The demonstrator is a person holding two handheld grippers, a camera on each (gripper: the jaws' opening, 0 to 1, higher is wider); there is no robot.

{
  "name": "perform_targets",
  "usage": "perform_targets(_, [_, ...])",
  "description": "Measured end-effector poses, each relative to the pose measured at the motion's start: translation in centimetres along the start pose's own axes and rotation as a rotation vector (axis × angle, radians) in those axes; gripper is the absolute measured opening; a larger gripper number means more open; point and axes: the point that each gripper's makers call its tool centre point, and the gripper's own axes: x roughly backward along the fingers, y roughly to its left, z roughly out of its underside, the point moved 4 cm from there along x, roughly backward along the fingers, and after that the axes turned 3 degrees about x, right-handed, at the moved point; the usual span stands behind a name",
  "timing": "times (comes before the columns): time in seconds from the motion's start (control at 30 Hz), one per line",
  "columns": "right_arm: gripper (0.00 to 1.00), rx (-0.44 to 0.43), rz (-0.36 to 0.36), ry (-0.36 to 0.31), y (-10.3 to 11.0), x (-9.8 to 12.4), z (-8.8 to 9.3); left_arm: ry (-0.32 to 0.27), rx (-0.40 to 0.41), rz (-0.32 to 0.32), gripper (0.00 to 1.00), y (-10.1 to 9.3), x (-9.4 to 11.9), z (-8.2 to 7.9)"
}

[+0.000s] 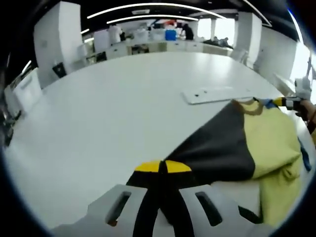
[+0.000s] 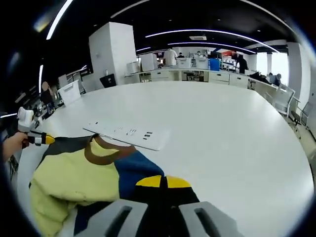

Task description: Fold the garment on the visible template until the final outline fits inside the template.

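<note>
You work at a broad white table (image 1: 123, 98) in an open-plan room. Beyond it stand a white square pillar (image 2: 112, 47), white counters (image 2: 197, 75) bearing boxes, and distant people. Curved light strips (image 2: 207, 33) cross the dark ceiling; bright windows (image 1: 217, 27) line the far wall.

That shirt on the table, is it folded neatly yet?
No. The shirt lies bunched and rumpled, and both grippers are shut on its edges.

Yellow, black and blue fabric garment with brown collar (image 2: 84, 173) is lying rumpled on white counter (image 2: 222, 133), touching flat white rectangular template (image 2: 129, 133) edge.
</note>
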Motion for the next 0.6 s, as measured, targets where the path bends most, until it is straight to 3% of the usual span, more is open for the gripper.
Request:
perform_targets(0.07, [0.00,-0.016,0.021,-0.008,-0.1,0.1,-0.1,-0.014,-0.028,-0.023,0.00,0.2,0.3,-0.2])
perform_targets(0.13, [0.09,-0.028,0.029,-0.018,-0.2,0.4,-0.5,-0.023,-0.017,-0.030,0.09,0.3,0.7,-0.3])
perform_targets(0.23, [0.29,-0.025,0.037,-0.018,-0.1,1.0,-0.8,-0.045,0.006,-0.021,0.19,0.2,1.3,-0.6])
perform_targets(0.4, [0.51,-0.038,0.019,-0.022,0.5,3.0,-1.2,-0.081,0.004,-0.013,0.30,-0.2,3.5,-1.2])
perform_targets(0.6, [0.63,-0.039,0.001,-0.003,1.5,5.6,-0.7,-0.109,-0.017,0.016,0.47,-1.5,5.8,-0.9])
